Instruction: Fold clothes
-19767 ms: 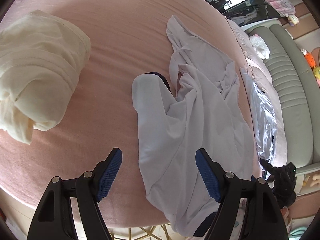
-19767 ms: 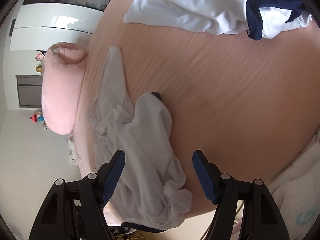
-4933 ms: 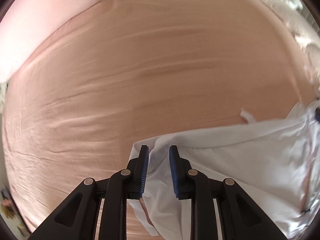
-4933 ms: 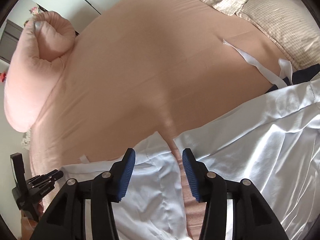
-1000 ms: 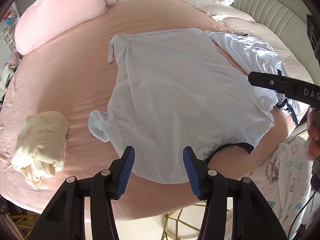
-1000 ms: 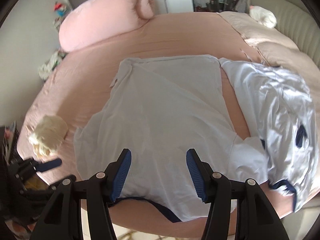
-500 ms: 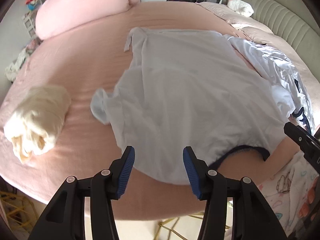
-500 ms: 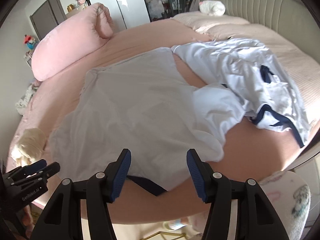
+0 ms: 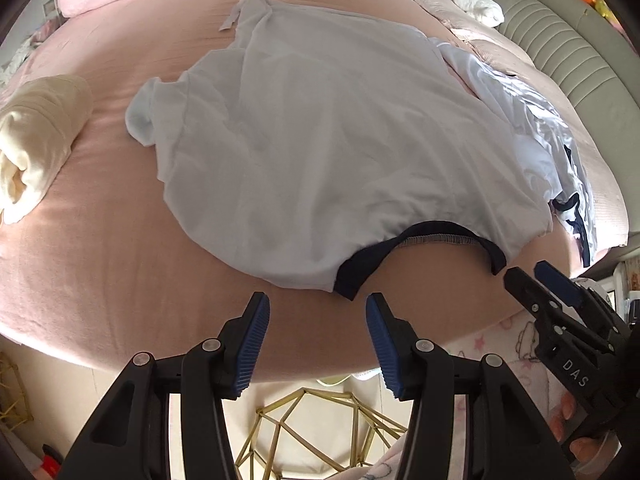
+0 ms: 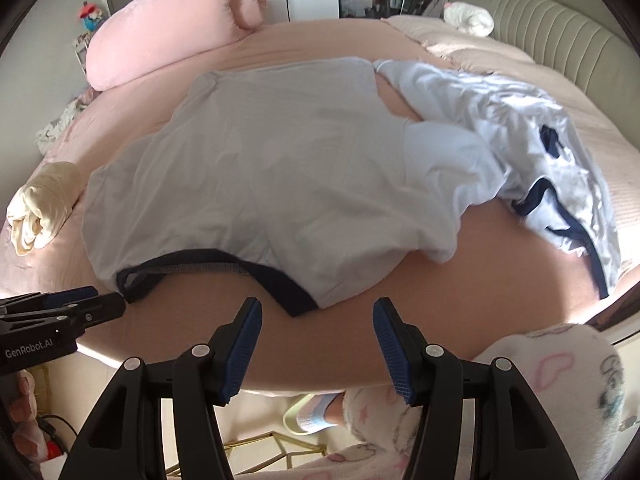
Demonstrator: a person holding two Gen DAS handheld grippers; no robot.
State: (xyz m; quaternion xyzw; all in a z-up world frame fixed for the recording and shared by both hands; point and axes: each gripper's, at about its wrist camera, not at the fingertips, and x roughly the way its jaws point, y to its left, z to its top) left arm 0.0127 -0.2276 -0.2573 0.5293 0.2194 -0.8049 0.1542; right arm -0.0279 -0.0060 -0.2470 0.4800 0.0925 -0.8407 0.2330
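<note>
A white T-shirt (image 9: 320, 140) (image 10: 280, 184) lies spread flat on the pink bed (image 9: 120, 248), its dark navy collar (image 9: 420, 240) (image 10: 208, 270) at the near edge. My left gripper (image 9: 318, 312) hovers open just short of the collar's left end, nothing between its blue pads. My right gripper (image 10: 318, 314) is open too, just before the collar's right end and the near shoulder, empty. Each gripper shows in the other's view: the right gripper (image 9: 540, 280), the left gripper (image 10: 88, 300).
A second white garment with navy trim (image 10: 540, 176) is crumpled to the right of the shirt. A rolled cream cloth (image 9: 36, 132) lies at the left. A pink pillow (image 10: 168, 28) and padded headboard (image 10: 540, 20) are behind. A gold wire frame (image 9: 320, 420) stands below the bed edge.
Both grippers have come down and closer to the shirt's collar edge. The right gripper has swung from over the shirt's middle toward its right shoulder. Jaw widths are unchanged.
</note>
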